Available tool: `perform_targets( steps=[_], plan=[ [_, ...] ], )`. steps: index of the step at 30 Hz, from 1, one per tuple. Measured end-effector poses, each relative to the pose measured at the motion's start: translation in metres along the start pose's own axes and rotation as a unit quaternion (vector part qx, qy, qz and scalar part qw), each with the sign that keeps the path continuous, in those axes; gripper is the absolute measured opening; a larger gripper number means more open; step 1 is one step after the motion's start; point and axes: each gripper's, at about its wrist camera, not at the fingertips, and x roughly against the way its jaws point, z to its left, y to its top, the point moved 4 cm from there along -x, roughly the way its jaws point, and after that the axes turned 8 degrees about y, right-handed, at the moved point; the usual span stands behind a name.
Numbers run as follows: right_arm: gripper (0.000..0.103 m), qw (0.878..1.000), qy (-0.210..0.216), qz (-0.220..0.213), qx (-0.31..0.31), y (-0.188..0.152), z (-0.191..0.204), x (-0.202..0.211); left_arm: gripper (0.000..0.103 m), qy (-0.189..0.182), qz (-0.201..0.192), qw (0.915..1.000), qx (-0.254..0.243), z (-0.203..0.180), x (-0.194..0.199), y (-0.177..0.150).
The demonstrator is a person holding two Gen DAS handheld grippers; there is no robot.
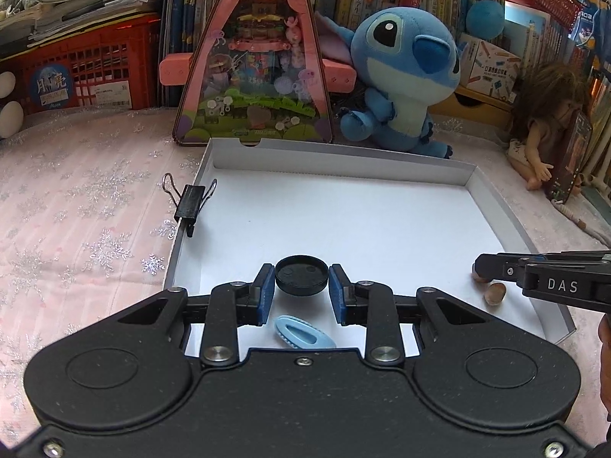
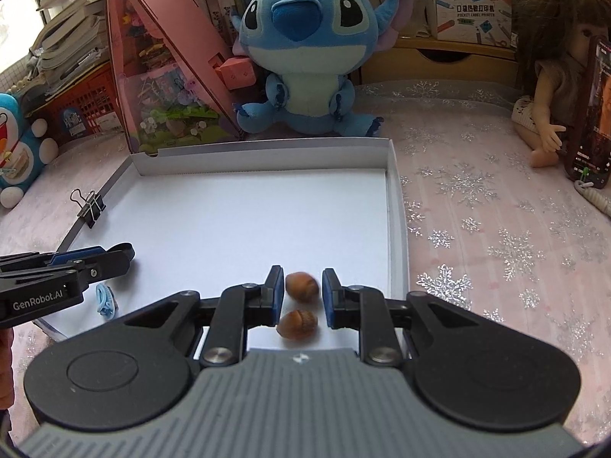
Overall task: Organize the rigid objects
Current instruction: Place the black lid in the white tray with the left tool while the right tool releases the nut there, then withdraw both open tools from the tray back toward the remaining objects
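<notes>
Where the white tray (image 1: 496,206) lies, left gripper (image 1: 301,284) clamped on black cap (image 1: 301,280), right gripper (image 2: 303,286) clamped on acorn (image 2: 301,286).

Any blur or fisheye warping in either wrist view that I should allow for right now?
Left wrist: sharp, black cap crisp, white tray rim bows outward. Right wrist: the farther nut is smeared, the nearer nut clear; edges curve.
</notes>
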Motion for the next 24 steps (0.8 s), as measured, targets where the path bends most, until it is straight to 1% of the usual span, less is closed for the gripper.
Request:
perform_targets(
  steps=[9, 13, 15, 16, 17, 19, 21, 23, 24],
  plan=[
    [0.026, 1.000, -0.004, 0.002, 0.005, -0.003, 0.002, -0.004, 0.029, 0.003, 0.005, 1.0000, -0.002, 0.000, -0.006, -0.005],
    [0.031, 1.000, -0.001, -0.004, 0.001, -0.004, 0.001, -0.003, 0.029, 0.004, 0.002, 1.0000, -0.008, -0.003, -0.006, -0.006],
    [0.031, 1.000, -0.001, -0.009, 0.002, -0.004, 0.001, -0.001, 0.032, 0.004, 0.001, 1.0000, -0.006, -0.003, -0.004, -0.006],
    [0.031, 1.000, -0.001, -0.012, 0.004, -0.005, 0.002, 0.001, 0.038, 0.003, 0.001, 1.0000, -0.006, -0.003, -0.003, -0.007],
    [0.038, 1.000, -0.002, -0.015, 0.006, -0.005, 0.003, 0.003, 0.043, 0.003, 0.000, 1.0000, -0.005, -0.003, -0.002, -0.007],
    [0.049, 1.000, -0.003, -0.023, 0.012, -0.006, 0.004, 0.007, 0.046, 0.003, -0.004, 0.9999, -0.009, -0.003, 0.002, -0.008],
    [0.053, 0.999, -0.001, -0.030, 0.015, -0.007, 0.005, 0.013, 0.050, 0.002, -0.011, 0.9998, -0.016, -0.004, 0.007, -0.008],
    [0.060, 0.999, -0.003, -0.039, 0.018, -0.009, 0.005, 0.018, 0.056, 0.005, -0.020, 0.9996, -0.020, -0.004, 0.013, -0.009],
    [0.062, 0.999, -0.003, -0.044, 0.019, -0.010, 0.006, 0.021, 0.058, 0.005, -0.026, 0.9994, -0.022, -0.004, 0.017, -0.010]
  ],
)
